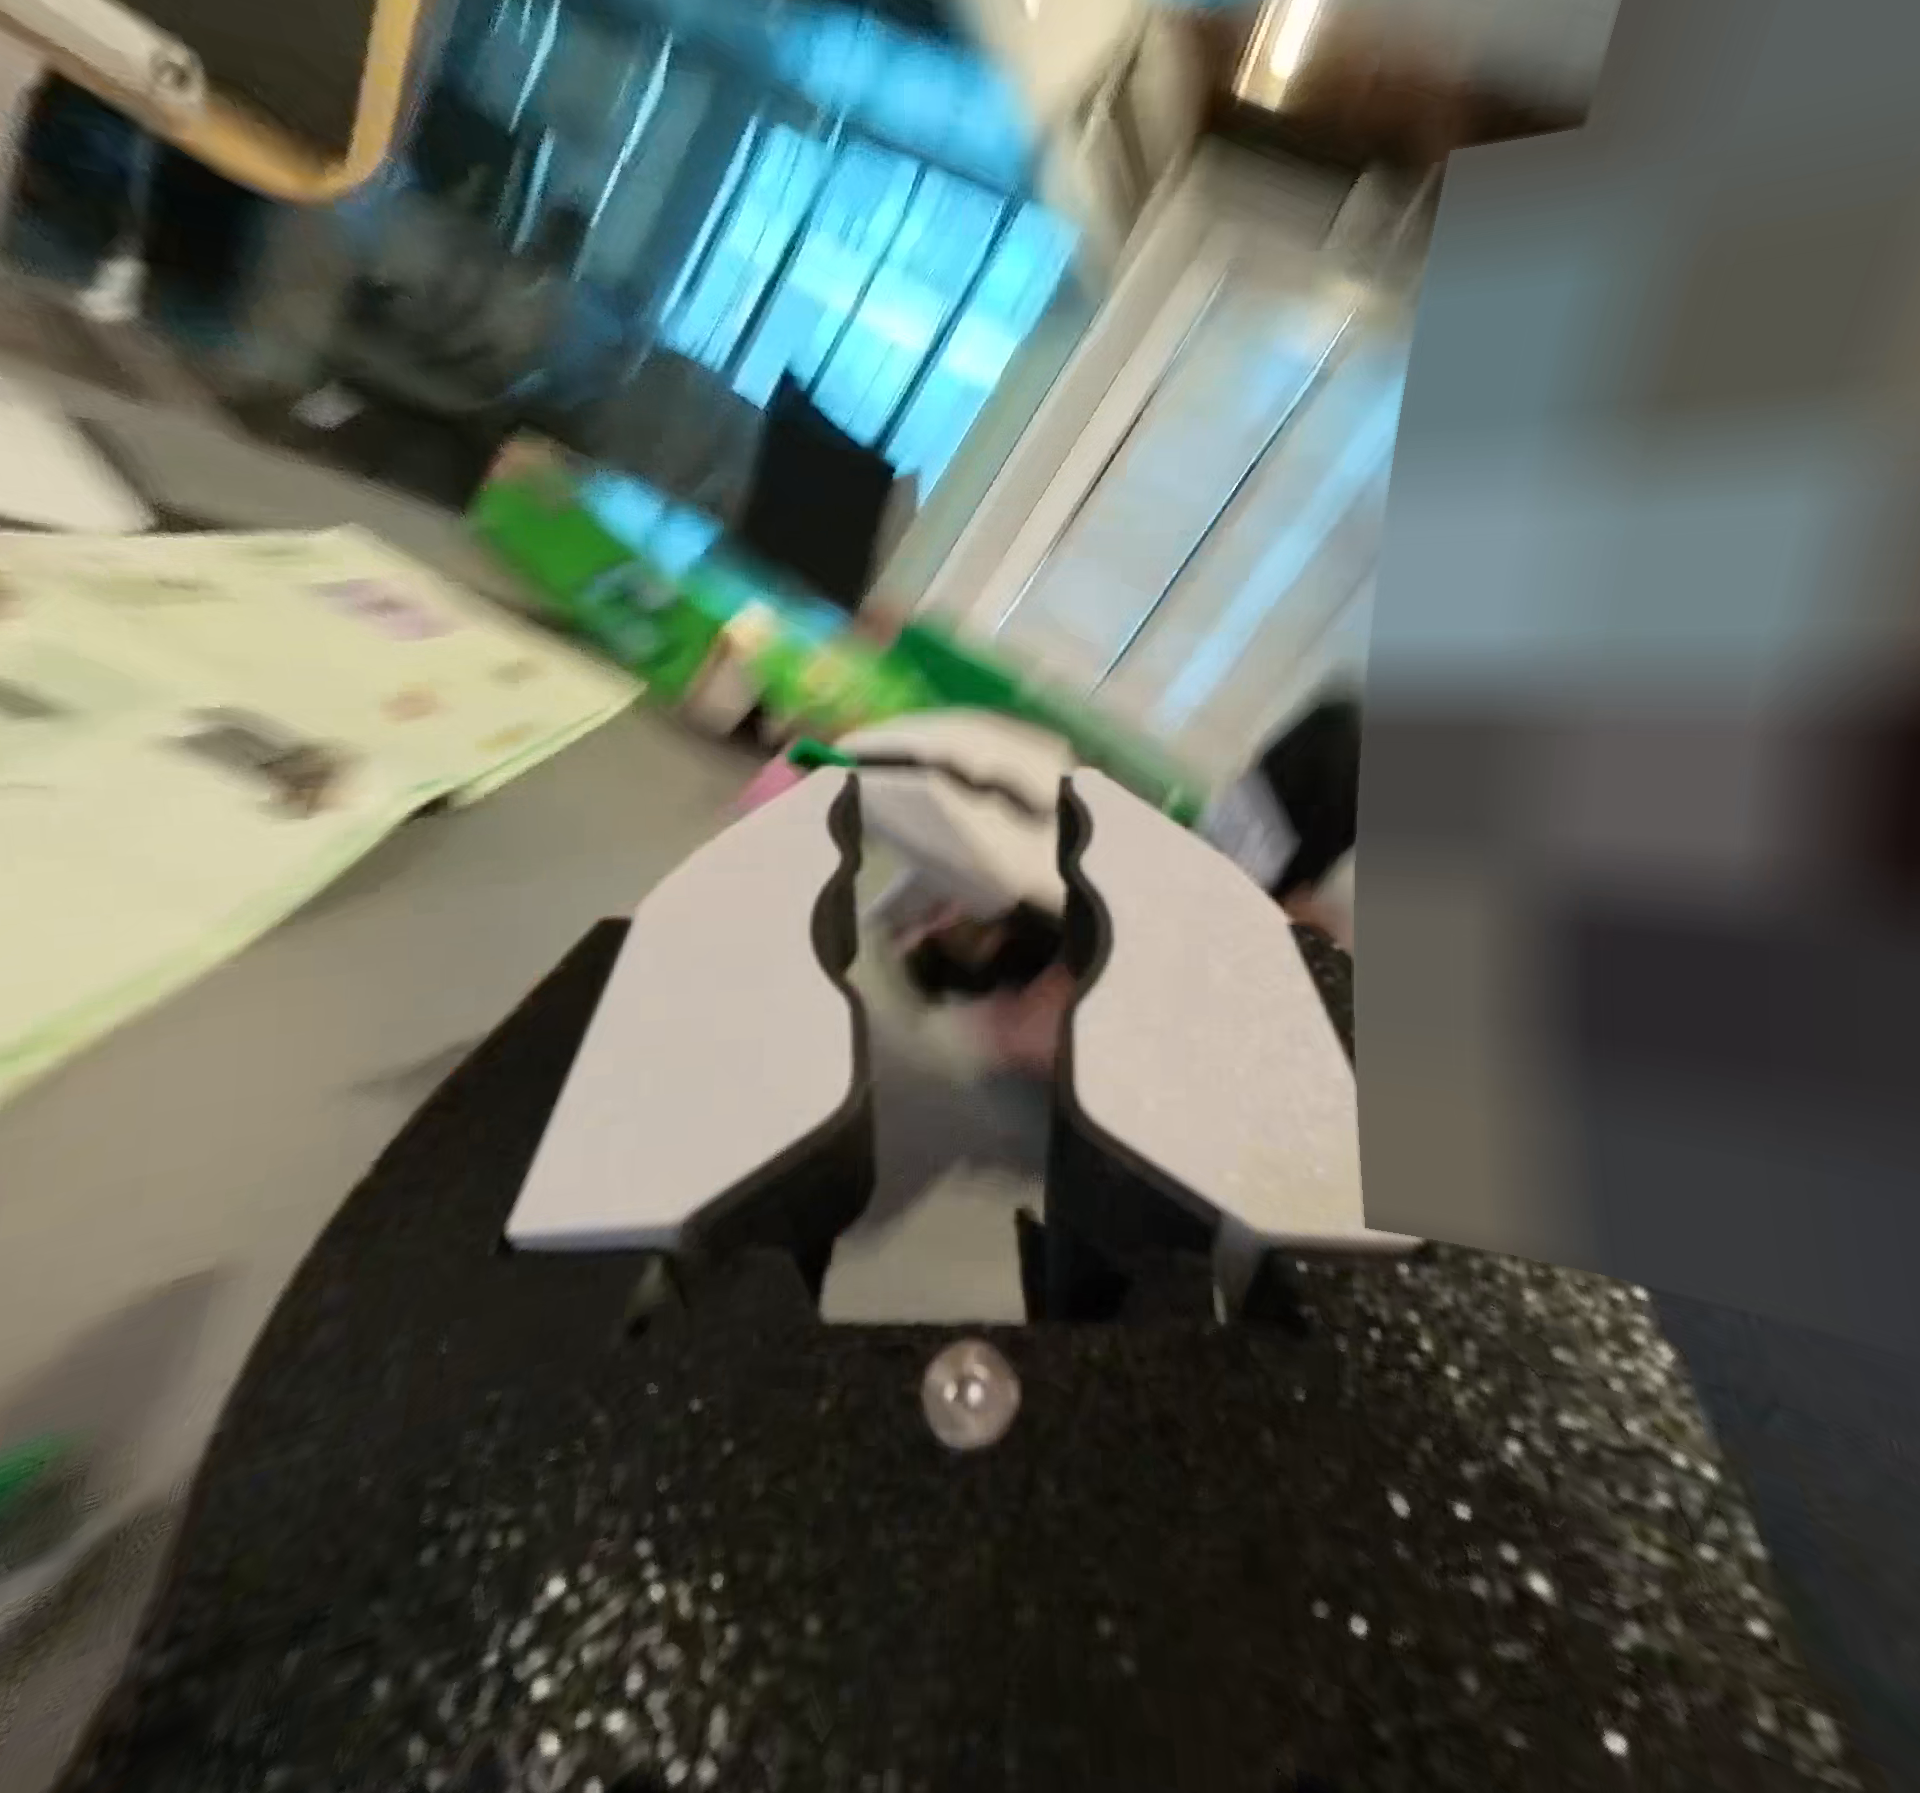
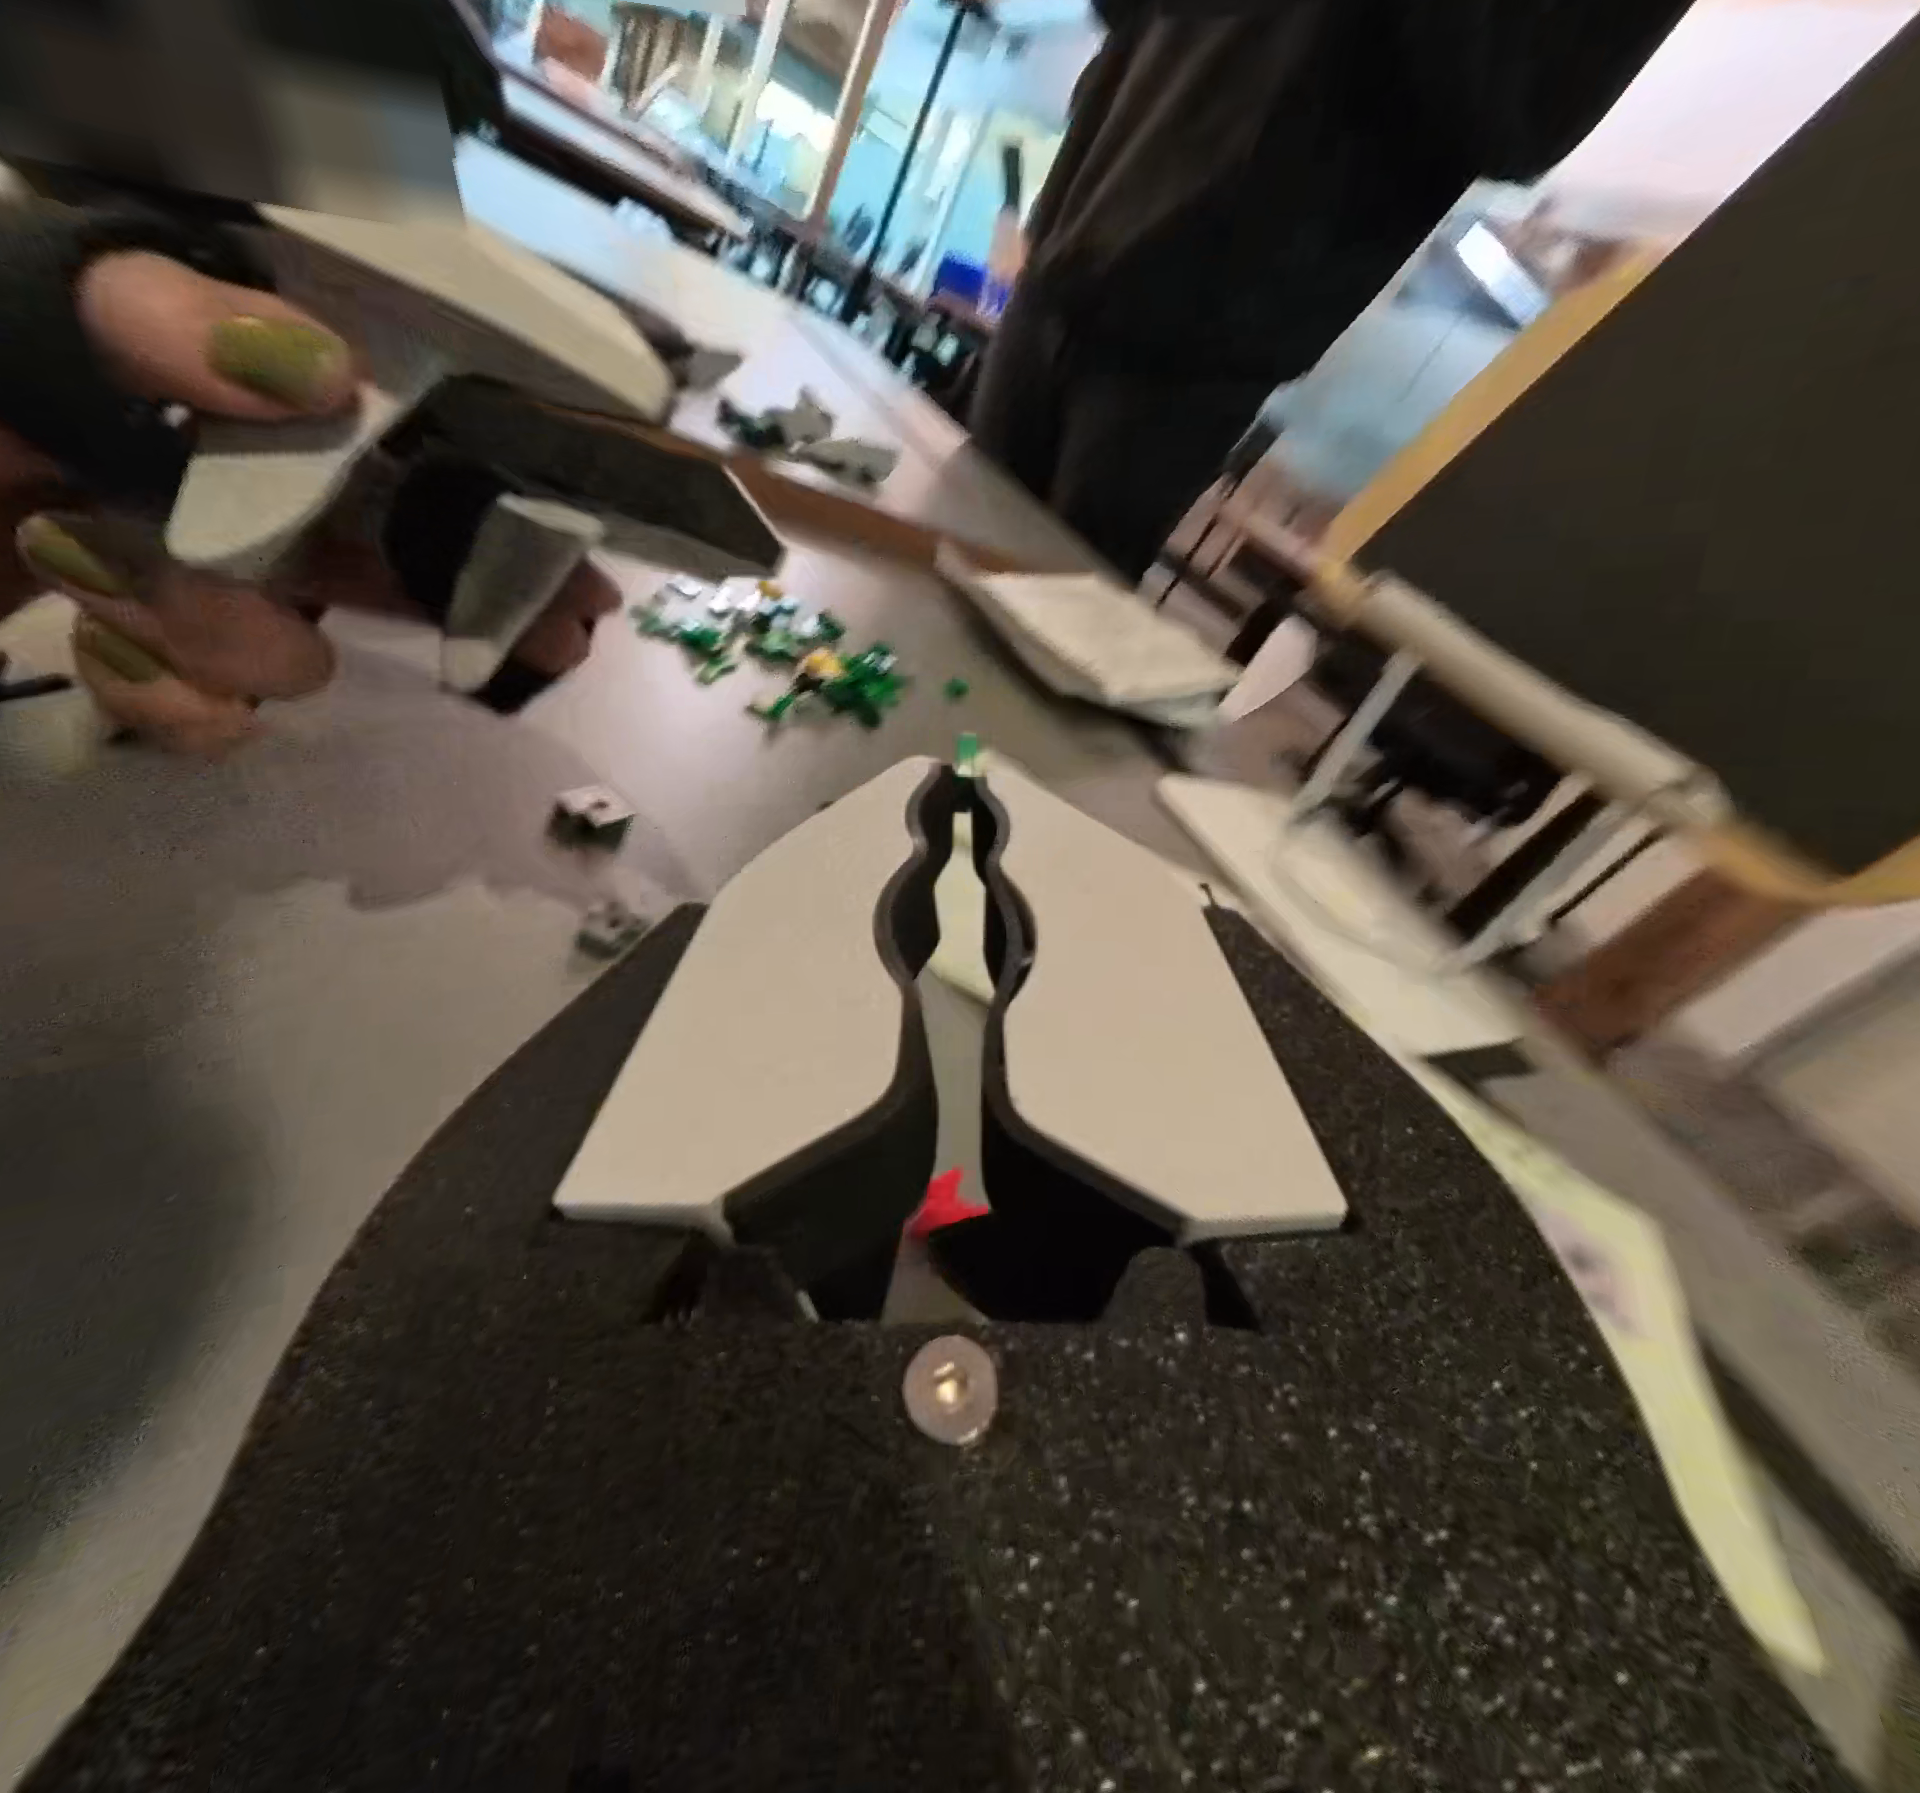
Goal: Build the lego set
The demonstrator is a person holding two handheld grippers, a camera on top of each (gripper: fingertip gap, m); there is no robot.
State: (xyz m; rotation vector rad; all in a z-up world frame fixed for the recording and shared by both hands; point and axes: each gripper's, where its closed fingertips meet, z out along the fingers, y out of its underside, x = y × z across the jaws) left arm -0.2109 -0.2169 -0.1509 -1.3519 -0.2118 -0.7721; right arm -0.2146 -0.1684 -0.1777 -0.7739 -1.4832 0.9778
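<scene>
My right gripper is shut on a small green lego piece that sticks out past its tips, above the grey table. My left gripper is open and empty, its jaws a wide gap apart. The left wrist view is blurred. Just beyond its tips it shows the right gripper's grey fingers with the green piece. In the right wrist view the left gripper is at upper left, held by a hand. A pile of green lego pieces lies on the table beyond.
An open instruction booklet and a green box lie on the table. Two small grey pieces lie near my right gripper, and more grey parts farther back. A person in dark clothes stands at the table's far side.
</scene>
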